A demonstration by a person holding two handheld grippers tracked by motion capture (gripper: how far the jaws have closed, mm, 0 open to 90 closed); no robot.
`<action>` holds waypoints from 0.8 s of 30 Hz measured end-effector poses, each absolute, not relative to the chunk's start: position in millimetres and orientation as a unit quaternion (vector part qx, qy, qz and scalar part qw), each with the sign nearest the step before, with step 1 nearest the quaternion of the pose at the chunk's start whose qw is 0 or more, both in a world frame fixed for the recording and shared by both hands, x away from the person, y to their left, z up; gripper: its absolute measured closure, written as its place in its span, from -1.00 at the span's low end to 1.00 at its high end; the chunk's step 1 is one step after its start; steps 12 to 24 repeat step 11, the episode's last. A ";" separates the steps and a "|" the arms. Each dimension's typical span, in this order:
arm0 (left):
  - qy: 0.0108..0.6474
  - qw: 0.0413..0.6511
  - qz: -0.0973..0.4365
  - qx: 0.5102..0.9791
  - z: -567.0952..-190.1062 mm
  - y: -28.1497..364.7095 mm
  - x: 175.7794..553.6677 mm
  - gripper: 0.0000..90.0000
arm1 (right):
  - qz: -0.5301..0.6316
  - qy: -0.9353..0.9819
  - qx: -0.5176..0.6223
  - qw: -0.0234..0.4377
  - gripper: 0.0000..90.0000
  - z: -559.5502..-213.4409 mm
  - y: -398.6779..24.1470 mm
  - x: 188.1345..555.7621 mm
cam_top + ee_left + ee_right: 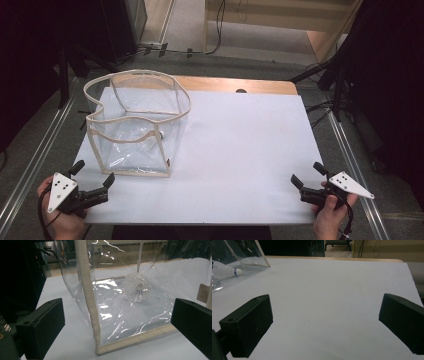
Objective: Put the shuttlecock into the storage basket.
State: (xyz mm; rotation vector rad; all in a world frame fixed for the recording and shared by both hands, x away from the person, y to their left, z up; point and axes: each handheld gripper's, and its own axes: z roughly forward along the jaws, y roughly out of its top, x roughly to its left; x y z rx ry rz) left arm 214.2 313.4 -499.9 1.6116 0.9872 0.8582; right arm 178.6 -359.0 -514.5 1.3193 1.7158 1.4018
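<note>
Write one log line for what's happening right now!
left gripper: open, near clear bag | right gripper: open, over white table | shuttlecock: inside bag

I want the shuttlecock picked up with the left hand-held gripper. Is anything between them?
Yes. The white shuttlecock lies inside the clear plastic bag with beige trim; its transparent side wall and beige corner seam stand between it and the open left hand-held gripper.
</note>
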 end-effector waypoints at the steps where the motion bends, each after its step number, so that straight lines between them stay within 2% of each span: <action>1: 0.410 0.508 0.356 0.669 -499.9 313.5 214.2 -1.00 | 0.522 0.639 0.491 0.278 -1.00 -514.5 -359.0 178.6; 24: 0.409 0.508 0.356 0.669 -499.7 313.2 214.4 -1.00 | 0.535 0.626 0.498 0.273 -1.00 -516.2 -364.6 177.9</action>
